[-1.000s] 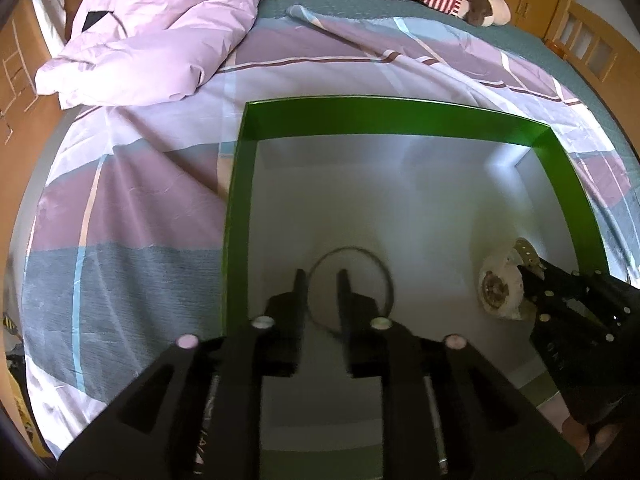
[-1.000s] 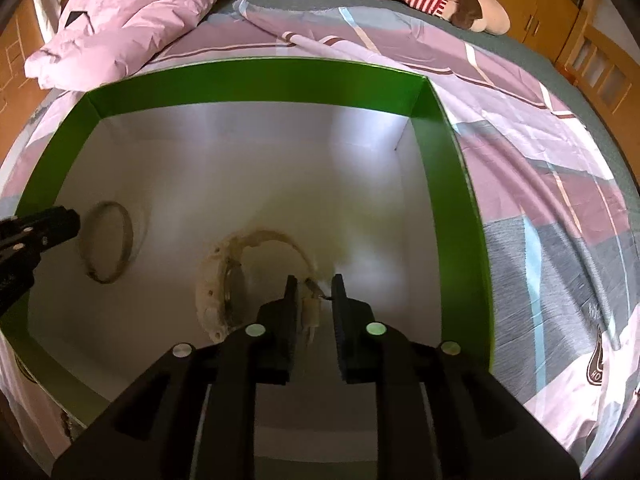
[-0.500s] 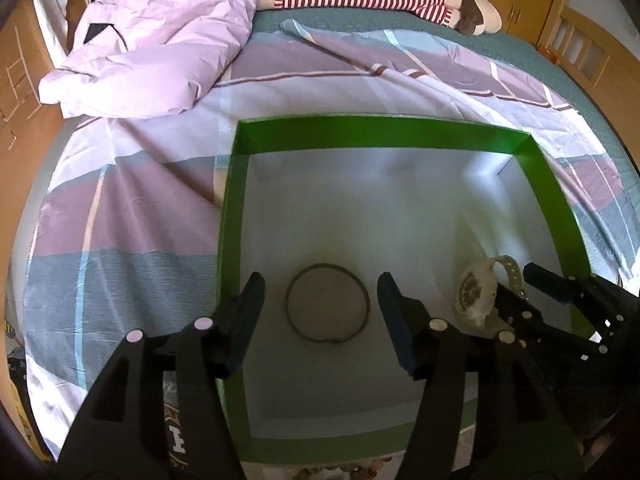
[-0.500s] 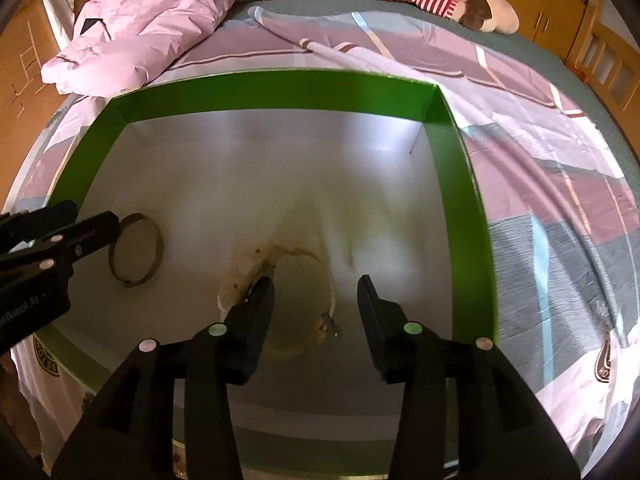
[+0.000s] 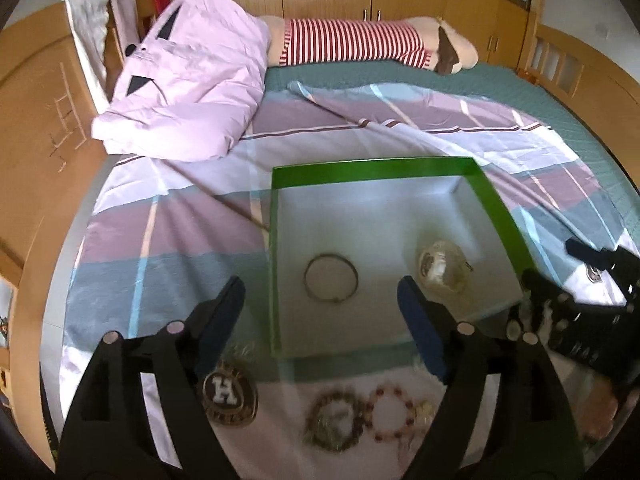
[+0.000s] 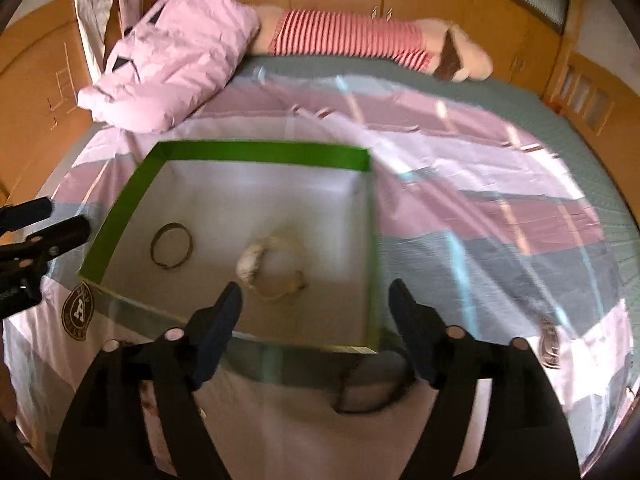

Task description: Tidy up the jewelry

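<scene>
A green-rimmed box [image 5: 372,170] with a white inside lies on the bed; it also shows in the right wrist view [image 6: 260,152]. In it lie a thin metal bangle [image 5: 330,283] [image 6: 172,245] and a cream wristwatch [image 5: 442,270] [image 6: 270,268]. My left gripper [image 5: 320,312] is open and empty, above the box's near edge. My right gripper [image 6: 314,308] is open and empty, above the box's near right corner. Two beaded bracelets [image 5: 334,420] [image 5: 394,412] lie on the sheet in front of the box. A dark bangle [image 6: 370,394] lies on the sheet below my right gripper.
A striped sheet [image 5: 168,240] covers the bed. A pink duvet [image 5: 192,76] and a striped plush toy [image 5: 360,44] lie at the far end. A round badge [image 5: 228,394] is printed on the sheet. Wooden bed rails stand at both sides.
Both grippers opened, letting go of the bangle and the watch inside the box, then drew back and up. The bracelets on the sheet in front of the box came into view.
</scene>
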{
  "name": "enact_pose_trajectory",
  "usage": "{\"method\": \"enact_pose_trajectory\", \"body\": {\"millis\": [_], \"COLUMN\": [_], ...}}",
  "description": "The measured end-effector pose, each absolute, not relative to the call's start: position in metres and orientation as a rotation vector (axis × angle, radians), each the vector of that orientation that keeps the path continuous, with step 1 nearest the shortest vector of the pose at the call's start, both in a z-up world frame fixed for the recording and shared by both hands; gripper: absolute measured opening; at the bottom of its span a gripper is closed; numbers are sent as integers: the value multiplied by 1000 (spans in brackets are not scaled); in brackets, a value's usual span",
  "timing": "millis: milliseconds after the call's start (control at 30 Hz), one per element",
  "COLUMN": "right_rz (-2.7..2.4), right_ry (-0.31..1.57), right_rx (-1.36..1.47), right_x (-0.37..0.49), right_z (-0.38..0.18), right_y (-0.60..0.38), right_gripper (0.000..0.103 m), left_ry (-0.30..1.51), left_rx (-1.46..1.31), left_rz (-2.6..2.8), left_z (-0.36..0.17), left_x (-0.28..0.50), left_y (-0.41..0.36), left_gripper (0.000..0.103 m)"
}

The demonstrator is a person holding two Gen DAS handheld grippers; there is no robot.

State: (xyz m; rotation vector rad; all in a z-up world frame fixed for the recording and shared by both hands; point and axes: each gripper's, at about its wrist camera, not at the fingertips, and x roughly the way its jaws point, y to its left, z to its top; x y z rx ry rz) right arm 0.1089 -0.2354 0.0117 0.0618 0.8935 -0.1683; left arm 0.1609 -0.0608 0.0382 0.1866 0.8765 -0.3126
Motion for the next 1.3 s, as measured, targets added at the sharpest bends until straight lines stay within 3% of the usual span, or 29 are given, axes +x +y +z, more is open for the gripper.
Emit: {"method": "enact_pose_trajectory", "body": {"millis": [200, 600, 900, 1000, 1067, 1167, 1300], "right_rz": [-186, -135, -111, -102, -69, -44, -57], "right_ry": [896, 1148, 1166, 1166, 1167, 1169, 1168], "right_rx": [84, 492, 507, 427, 442, 483, 508], "right_x": [56, 62, 65, 64, 64, 62, 61], "right_z": [-2, -64, -67, -65, -65, -65, -65], "right_y": [-268, -330, -319, -307, -302, -303, -310], "right_gripper": [88, 89, 89, 89, 88, 88, 89], "left_ry": [908, 1206, 1180, 1202, 1222, 1247, 1240], "left_rx": [109, -97, -103, -114, -103, -72, 20], "left_rz": [-236, -251, -339, -369, -386, -389, -331], "left_z": [36, -30, -31, -36, -41, -50, -62], "left_x": [124, 122, 125, 131, 135, 138, 142], "left_y": [-21, 7, 5, -1, -5, -11, -19], "left_gripper": [100, 101, 101, 90, 68, 48, 43]}}
